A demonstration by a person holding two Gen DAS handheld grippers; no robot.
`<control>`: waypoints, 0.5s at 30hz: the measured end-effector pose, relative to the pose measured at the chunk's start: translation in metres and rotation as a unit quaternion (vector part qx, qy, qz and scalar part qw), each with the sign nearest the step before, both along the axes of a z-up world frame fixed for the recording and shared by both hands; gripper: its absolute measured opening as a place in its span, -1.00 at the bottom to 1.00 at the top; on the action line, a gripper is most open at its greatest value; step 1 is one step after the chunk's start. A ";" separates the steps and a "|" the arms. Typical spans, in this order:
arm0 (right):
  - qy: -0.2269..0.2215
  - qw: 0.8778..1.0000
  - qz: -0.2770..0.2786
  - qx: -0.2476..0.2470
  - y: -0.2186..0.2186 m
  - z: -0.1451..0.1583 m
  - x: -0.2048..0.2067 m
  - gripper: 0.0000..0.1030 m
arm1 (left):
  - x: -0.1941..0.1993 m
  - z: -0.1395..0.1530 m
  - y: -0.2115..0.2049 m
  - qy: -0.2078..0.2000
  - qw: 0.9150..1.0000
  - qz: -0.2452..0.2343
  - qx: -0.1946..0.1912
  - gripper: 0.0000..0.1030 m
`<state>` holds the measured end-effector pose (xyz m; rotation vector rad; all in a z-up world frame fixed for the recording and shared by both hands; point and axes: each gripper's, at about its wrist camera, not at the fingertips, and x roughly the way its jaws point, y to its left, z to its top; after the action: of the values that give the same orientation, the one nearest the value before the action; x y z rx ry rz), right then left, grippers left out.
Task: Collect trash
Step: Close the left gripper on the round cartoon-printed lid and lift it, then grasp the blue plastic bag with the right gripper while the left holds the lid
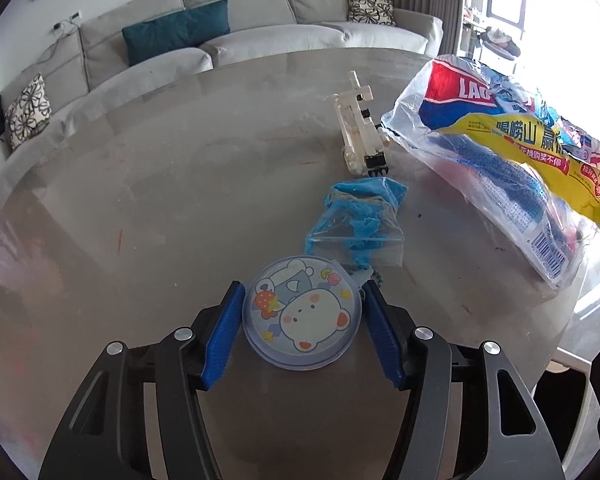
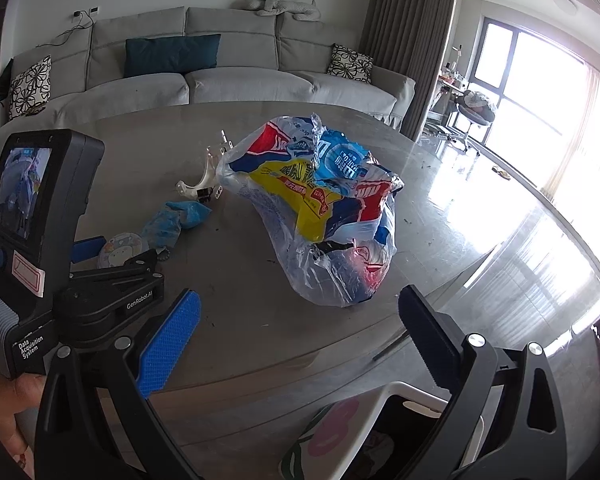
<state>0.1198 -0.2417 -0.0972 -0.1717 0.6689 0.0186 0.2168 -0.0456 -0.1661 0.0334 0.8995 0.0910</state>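
Note:
My left gripper (image 1: 302,300) is closed on a round clear plastic lid with a cartoon bear (image 1: 302,314), its blue pads (image 1: 228,336) touching both sides, low over the grey table (image 1: 140,208). The lid also shows in the right wrist view (image 2: 122,250). Just beyond it lies a small clear bag with blue clay (image 1: 358,220), also in the right wrist view (image 2: 176,218). A large clear plastic bag stuffed with coloured wrappers (image 2: 320,208) lies mid-table, at the right in the left wrist view (image 1: 512,152). My right gripper (image 2: 300,320) is open and empty in front of that bag.
A white brick-built toy (image 1: 360,128) stands behind the clay bag. A white bin with a pink pattern (image 2: 352,432) sits below the table edge under my right gripper. A grey sofa (image 1: 220,40) runs behind the table. Small dark crumbs dot the tabletop.

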 end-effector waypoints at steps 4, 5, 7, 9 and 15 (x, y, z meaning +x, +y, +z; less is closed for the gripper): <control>-0.002 1.000 0.003 0.002 0.001 0.002 -0.001 0.91 | -0.007 0.008 0.003 -0.010 1.000 0.000 -0.003 0.17; -0.002 1.000 0.004 0.002 0.002 0.003 -0.001 0.91 | -0.009 0.010 0.003 -0.013 1.000 -0.001 -0.004 0.17; -0.004 1.000 0.006 0.004 0.004 0.004 -0.001 0.91 | -0.013 0.018 0.004 -0.022 1.000 -0.002 0.000 0.16; -0.006 1.000 0.009 0.007 0.007 0.006 -0.001 0.91 | -0.018 0.025 0.005 -0.031 1.000 -0.004 0.005 0.16; -0.014 1.000 0.021 0.017 0.020 0.012 0.002 0.91 | -0.031 0.043 0.019 -0.050 0.999 -0.002 0.011 0.16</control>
<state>0.1218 -0.2219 -0.0855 -0.1536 0.6362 0.0679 0.1855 -0.0261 -0.1228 0.0501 0.7991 0.0974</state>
